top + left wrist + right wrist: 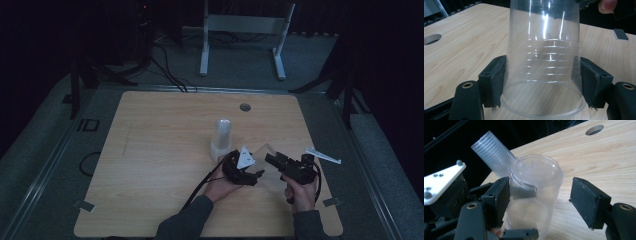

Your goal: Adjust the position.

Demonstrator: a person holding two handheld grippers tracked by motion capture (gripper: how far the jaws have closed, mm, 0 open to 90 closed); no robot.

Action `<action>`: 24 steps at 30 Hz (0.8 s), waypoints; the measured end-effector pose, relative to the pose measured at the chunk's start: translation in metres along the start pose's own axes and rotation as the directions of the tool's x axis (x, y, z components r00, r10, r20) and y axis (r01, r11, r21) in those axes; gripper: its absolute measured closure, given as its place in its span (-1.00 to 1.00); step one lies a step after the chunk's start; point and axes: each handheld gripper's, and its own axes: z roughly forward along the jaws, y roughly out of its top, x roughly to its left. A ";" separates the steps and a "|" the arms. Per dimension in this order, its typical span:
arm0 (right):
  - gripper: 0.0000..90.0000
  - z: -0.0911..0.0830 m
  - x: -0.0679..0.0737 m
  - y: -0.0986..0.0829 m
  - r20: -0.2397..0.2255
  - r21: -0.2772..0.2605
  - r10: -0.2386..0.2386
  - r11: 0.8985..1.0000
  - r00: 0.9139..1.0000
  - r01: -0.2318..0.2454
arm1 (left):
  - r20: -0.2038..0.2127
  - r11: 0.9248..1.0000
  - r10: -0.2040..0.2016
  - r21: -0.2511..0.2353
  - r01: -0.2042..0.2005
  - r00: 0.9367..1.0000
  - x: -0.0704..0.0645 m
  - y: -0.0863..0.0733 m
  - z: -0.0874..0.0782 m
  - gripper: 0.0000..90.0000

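A single clear plastic cup point(544, 37) lies on its side just above the wooden table point(160, 150), and my left gripper point(542, 62) is shut on its ribbed wall near the rim. In the right gripper view the cup point(534, 172) points its flat base at the camera. My right gripper point(541, 185) is open around that base: one pad touches the wall and the other stands clear of it. A stack of clear cups point(221, 136) stands upright just behind the two grippers, and the stack point(492, 153) appears tilted in the right gripper view. Both grippers, left point(257, 174) and right point(272, 159), meet at the table's right front.
A round cable hole point(245, 107) sits near the table's far edge. A white metal frame point(245, 22) and cables lie on the floor beyond. Small tape tabs point(331, 201) mark the front corners. The left half of the table is bare wood.
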 end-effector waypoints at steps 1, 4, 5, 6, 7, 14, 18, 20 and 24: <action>-0.29 0.000 0.000 0.000 0.000 0.001 -0.002 1.000 1.000 0.002 | -0.001 1.000 0.003 0.001 -0.003 1.000 0.001 0.000 -0.001 -0.34; -0.29 -0.001 0.001 -0.001 -0.005 0.005 -0.008 1.000 1.000 0.008 | -0.002 1.000 0.005 0.002 -0.005 1.000 0.003 0.001 -0.004 -0.34; -0.29 -0.001 0.001 -0.001 -0.007 0.007 -0.011 1.000 1.000 0.011 | -0.003 1.000 0.007 0.003 -0.007 1.000 0.004 0.002 -0.005 -0.34; -0.29 -0.001 0.001 -0.001 -0.007 0.010 -0.014 1.000 1.000 0.014 | -0.003 1.000 0.007 0.003 -0.007 1.000 0.005 0.002 -0.006 -0.34; -0.29 -0.001 0.001 -0.001 -0.006 0.012 -0.018 1.000 1.000 0.018 | -0.003 1.000 0.007 0.004 -0.007 1.000 0.006 0.002 -0.007 -0.34; -0.27 -0.006 -0.002 -0.002 0.005 0.033 -0.040 0.999 0.999 0.040 | 0.015 1.000 0.000 0.000 0.000 1.000 0.011 0.002 -0.014 -0.34; -0.27 -0.006 -0.005 -0.002 0.009 0.051 -0.046 0.998 0.999 0.046 | 0.021 1.000 0.009 0.006 -0.009 1.000 0.013 0.001 -0.017 -0.34; -0.25 -0.006 -0.006 -0.002 0.014 0.063 -0.055 0.997 0.998 0.054 | 0.022 1.000 0.017 0.013 -0.017 1.000 0.014 0.001 -0.019 -0.34; -0.25 -0.005 -0.006 -0.002 0.031 0.087 -0.085 0.993 0.996 0.082 | 0.028 1.000 0.022 0.016 -0.023 0.999 0.016 0.002 -0.023 -0.34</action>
